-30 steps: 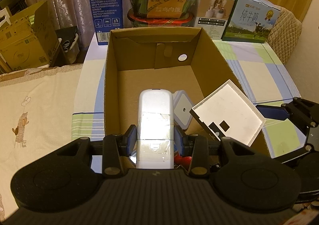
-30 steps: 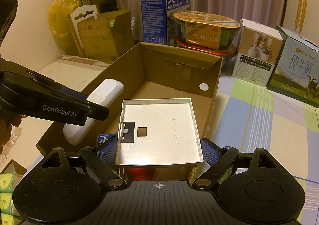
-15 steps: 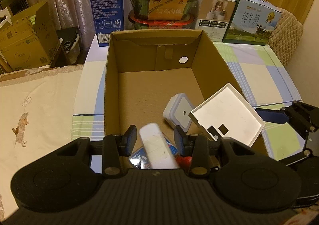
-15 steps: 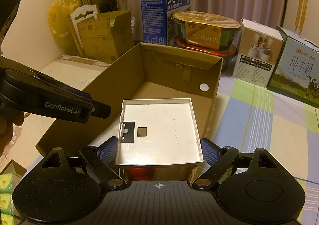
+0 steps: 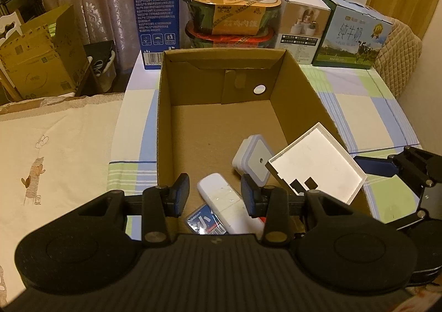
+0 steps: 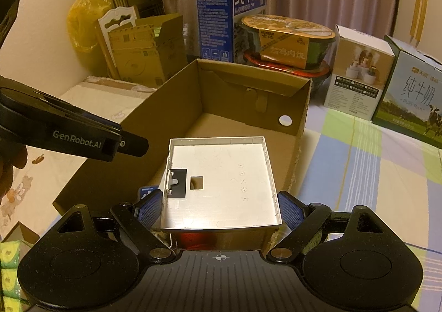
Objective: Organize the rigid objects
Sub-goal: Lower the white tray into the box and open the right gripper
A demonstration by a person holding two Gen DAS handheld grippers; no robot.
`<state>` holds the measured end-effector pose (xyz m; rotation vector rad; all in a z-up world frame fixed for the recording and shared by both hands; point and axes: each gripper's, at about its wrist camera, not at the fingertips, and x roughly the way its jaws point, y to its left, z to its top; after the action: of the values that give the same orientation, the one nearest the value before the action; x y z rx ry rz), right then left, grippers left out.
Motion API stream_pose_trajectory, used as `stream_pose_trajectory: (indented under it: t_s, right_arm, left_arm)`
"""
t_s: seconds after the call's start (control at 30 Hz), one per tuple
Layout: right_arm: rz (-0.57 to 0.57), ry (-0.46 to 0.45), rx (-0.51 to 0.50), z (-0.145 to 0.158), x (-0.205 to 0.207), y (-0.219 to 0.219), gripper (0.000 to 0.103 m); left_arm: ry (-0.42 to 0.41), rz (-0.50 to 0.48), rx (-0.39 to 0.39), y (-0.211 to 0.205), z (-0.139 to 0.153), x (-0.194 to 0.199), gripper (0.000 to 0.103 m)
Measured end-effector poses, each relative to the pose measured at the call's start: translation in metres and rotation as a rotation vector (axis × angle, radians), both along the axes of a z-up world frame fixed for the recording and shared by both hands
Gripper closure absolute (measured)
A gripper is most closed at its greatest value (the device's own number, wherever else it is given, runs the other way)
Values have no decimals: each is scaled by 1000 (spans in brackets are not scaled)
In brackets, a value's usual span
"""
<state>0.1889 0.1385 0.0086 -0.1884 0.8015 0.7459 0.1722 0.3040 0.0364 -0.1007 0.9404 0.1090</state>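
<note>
- White tray (image 6: pixel 221 182) is clamped flat between right gripper (image 6: pixel 218 205) pads, held over the box's (image 5: pixel 165 107) near right corner.
- Box floor lies straight ahead and below; far end is free.
- Left gripper (image 5: pixel 215 196) is empty, jaws apart; remote (image 5: pixel 226 201) lies loose in the box below.

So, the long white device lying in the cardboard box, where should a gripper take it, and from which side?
Probably across its narrow width, near the far rounded end, coming from above. The white device lies flat and slanted on the floor of the cardboard box, whose walls block a sideways approach.
</note>
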Motion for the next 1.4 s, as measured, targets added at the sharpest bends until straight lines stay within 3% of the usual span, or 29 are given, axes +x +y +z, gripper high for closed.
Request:
stream_pose_trajectory:
  t_s: [0.1,0.2,0.4,0.57,0.83,0.9,1.4]
  right_arm:
    - [5,-13,15,-1,-1,0,18]
    - [-4,-36,23,1,-2,-2,18]
    - [-8,-40,51,9,-6,-11,17]
    - [-21,-31,48,16,-13,-20,17]
    - [-54,-11,57,30,-36,-43,17]
    - [-68,-1,55,32,-42,-48,17]
    - [-157,9,93,58,-99,-89,17]
  left_arm:
    - [-2,4,0,1,0,0,65]
    - [-7,12,-4,3,0,-3,53]
    - [-6,21,-14,1,-1,-11,50]
    - [-12,23,-9,-5,3,-22,39]
    - [-71,38,19,-18,23,-54,8]
    - [-84,45,26,-22,27,-65,4]
    - [-150,69,52,-54,47,-132,1]
